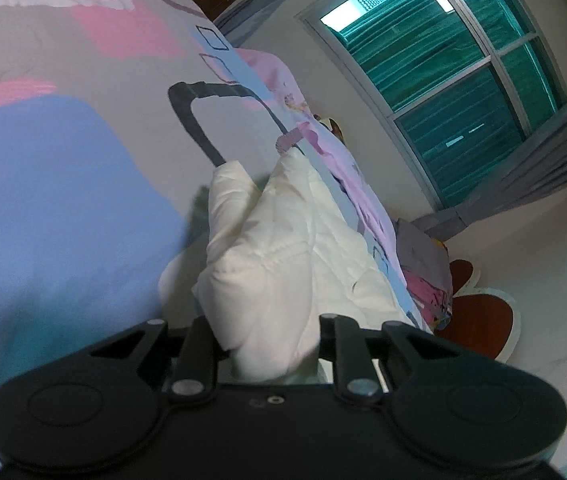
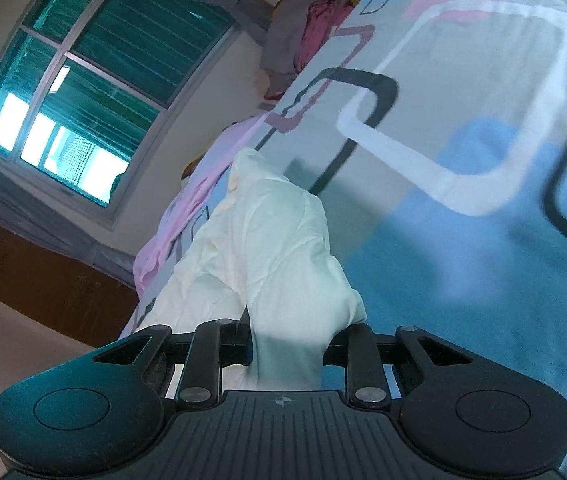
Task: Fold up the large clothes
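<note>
the left claw (image 1: pixel 267 344) is clamped on a bunched fold of a cream-white quilted garment (image 1: pixel 279 248), its black jaws drawn in close with the padded cloth filling the gap between them. from the grip the garment rises straight ahead of the claw, puffed and creased, a stitched seam running across it, and trails away toward the far edge of the bed. the right claw (image 2: pixel 287 352) likewise has its jaws pinched on a gathered wad of the same cream-white garment (image 2: pixel 279 248), which stands up directly in front of it and stretches on toward the bed's edge. in both wrist views the cloth sits centred between the fingers, touching them, and hides the fingertips.

beneath and beside the garment lies a bedsheet (image 1: pixel 83 168) printed with blue and pink patches and dark and white rounded-square outlines; in the right wrist view the same bedsheet (image 2: pixel 463 160) fills the right side of the frame. a pink cloth (image 1: pixel 283 80) lies along the bed's far edge, and a heap of grey and magenta clothes (image 2: pixel 303 40) sits past it. a window (image 1: pixel 443 64) with a grey frame and green-tinted panes is set in the pale wall behind. a red-and-white flower-shaped mat (image 1: pixel 479 316) lies on the floor beside the bed.
</note>
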Demonstrator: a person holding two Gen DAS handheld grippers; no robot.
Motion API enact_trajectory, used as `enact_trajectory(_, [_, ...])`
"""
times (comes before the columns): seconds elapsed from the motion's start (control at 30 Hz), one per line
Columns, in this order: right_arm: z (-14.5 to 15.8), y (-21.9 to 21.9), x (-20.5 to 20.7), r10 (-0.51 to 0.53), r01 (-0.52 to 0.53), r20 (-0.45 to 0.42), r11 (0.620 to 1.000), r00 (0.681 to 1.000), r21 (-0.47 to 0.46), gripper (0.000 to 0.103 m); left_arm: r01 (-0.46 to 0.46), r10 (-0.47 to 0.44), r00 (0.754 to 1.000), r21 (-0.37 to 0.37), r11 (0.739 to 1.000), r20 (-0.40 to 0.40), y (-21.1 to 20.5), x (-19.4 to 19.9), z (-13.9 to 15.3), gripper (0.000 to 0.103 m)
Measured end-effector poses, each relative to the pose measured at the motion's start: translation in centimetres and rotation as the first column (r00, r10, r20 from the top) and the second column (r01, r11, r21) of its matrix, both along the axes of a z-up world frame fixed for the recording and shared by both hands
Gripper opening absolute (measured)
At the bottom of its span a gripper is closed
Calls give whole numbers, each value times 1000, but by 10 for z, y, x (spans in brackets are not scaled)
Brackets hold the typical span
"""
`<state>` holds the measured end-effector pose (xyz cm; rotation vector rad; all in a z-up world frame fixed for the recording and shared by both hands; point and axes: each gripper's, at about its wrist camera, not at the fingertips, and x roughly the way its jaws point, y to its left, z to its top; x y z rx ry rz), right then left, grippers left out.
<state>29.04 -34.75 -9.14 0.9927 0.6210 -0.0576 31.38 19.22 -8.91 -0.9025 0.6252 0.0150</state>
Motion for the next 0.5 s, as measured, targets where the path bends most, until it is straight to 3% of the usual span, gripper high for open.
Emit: enact_trajectory(0.5, [8,-5,-76,29,-29,-12,999,1000,-15,24,-7,7,1000,-13,1000,0,0,-83,-2,19])
